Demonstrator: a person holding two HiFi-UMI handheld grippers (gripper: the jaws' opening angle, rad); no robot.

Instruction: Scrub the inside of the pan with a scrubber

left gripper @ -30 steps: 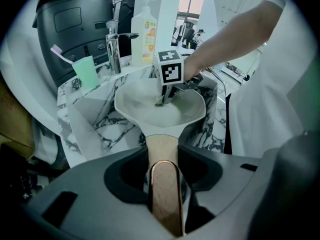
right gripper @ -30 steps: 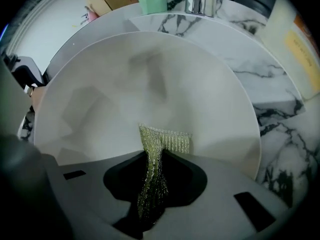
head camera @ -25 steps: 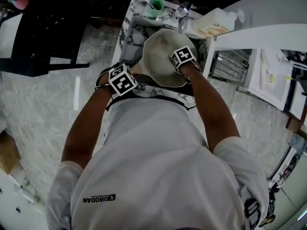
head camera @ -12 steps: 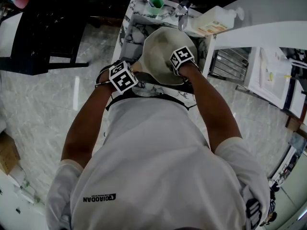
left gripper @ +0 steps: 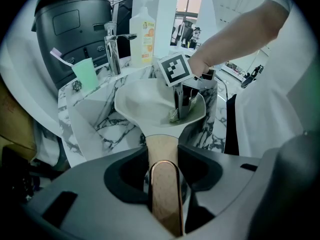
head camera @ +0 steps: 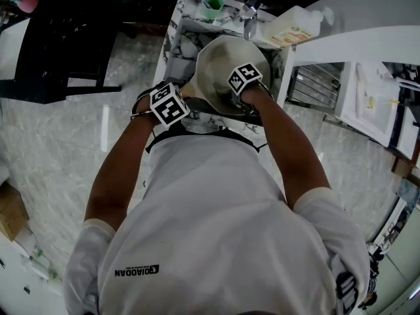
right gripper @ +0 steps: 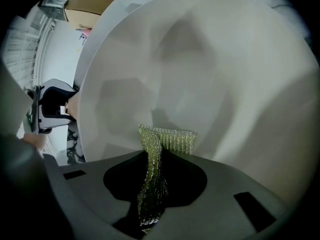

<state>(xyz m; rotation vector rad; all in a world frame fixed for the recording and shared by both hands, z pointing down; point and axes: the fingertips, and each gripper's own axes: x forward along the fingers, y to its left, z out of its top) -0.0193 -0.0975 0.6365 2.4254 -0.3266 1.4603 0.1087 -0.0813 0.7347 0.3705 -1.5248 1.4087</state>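
The left gripper has its jaws closed firmly on the handle of the pan. The handle is of pale wood with a fine grain, flat and rounded at its end, where a thin copper-coloured edge runs around it. The pan is round and deep, with a smooth matte inside of cream colour, and it is held tilted above the sink, which has a white surface with dark marble veins. The right gripper is inside the pan, and its jaws are pressed together on the scrubber. This is a thin cloth of yellow-green woven mesh with a little glitter. It is pinched into a fold between the jaws, and its free end, ribbed and almost rectangular, lies flat against the inner wall of the pan. At the back edge of the sink stands a shiny chrome faucet. Beside it is a soft green cup with a toothbrush in it, and on the other side a tall pump bottle of pale plastic.
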